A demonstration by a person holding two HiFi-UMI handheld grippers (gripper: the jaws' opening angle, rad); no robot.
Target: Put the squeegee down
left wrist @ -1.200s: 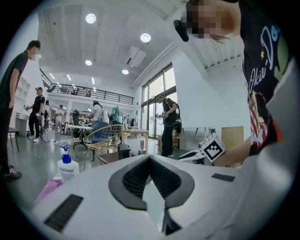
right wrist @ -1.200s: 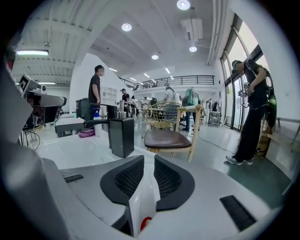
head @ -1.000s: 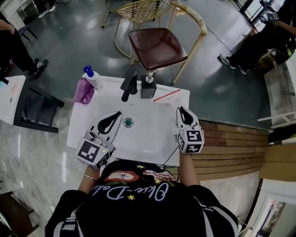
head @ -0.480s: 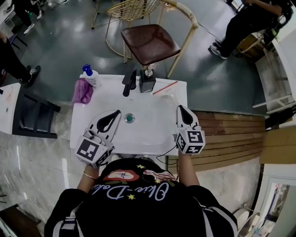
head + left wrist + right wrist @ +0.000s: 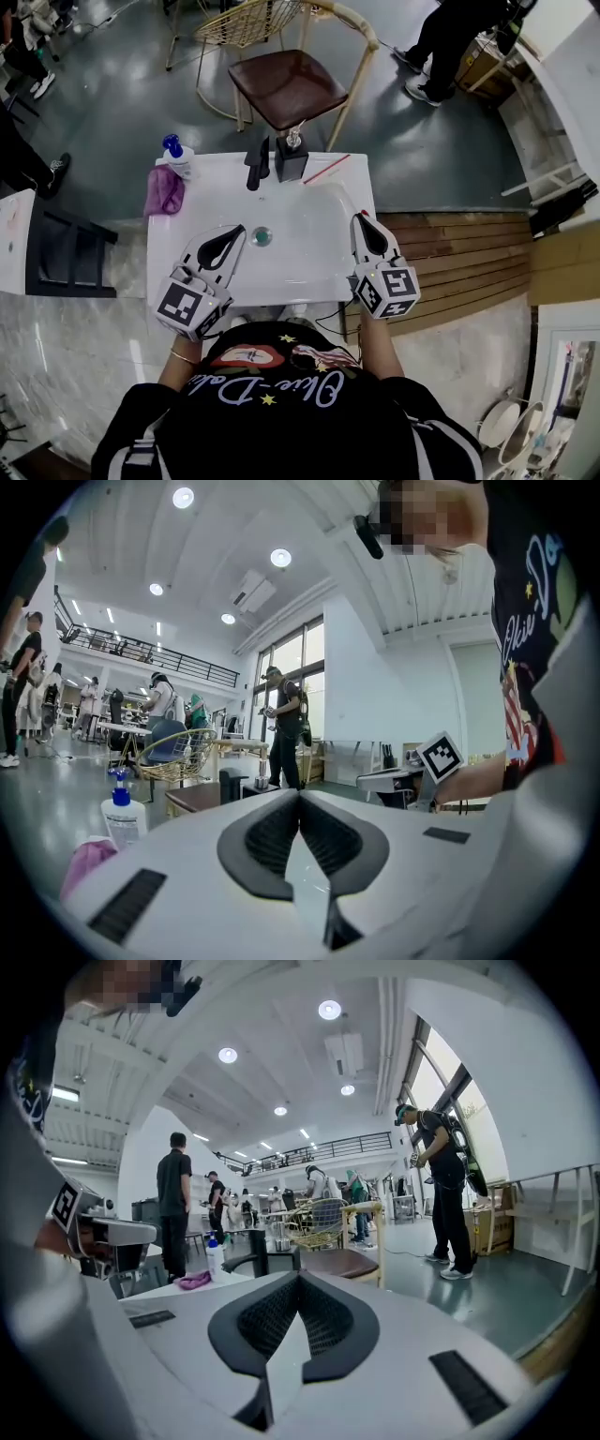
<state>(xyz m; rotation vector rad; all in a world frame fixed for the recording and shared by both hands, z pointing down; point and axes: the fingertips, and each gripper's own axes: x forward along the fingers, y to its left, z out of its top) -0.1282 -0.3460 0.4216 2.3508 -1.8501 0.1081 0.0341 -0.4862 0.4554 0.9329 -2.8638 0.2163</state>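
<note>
The black squeegee (image 5: 257,162) lies at the back of the white sink top (image 5: 309,258), just left of a black faucet block (image 5: 290,161). No gripper touches it. My left gripper (image 5: 235,229) hovers over the basin's left part, beside the drain (image 5: 261,236), jaws shut with nothing between them. My right gripper (image 5: 360,217) is at the sink's right edge, also shut and empty. In the left gripper view the left gripper (image 5: 300,795) has its tips pressed together. The right gripper view shows the right gripper (image 5: 298,1280) the same way.
A purple cloth (image 5: 165,190) and a blue-capped bottle (image 5: 178,156) sit at the sink's back left corner. A thin red stick (image 5: 326,169) lies at the back right. A brown-seated chair (image 5: 281,86) stands behind the sink. People stand farther off on the floor.
The head camera has swung, so the sink sits higher in view. My right gripper has drawn back a little toward the sink's front right corner. The squeegee lies where it was.
</note>
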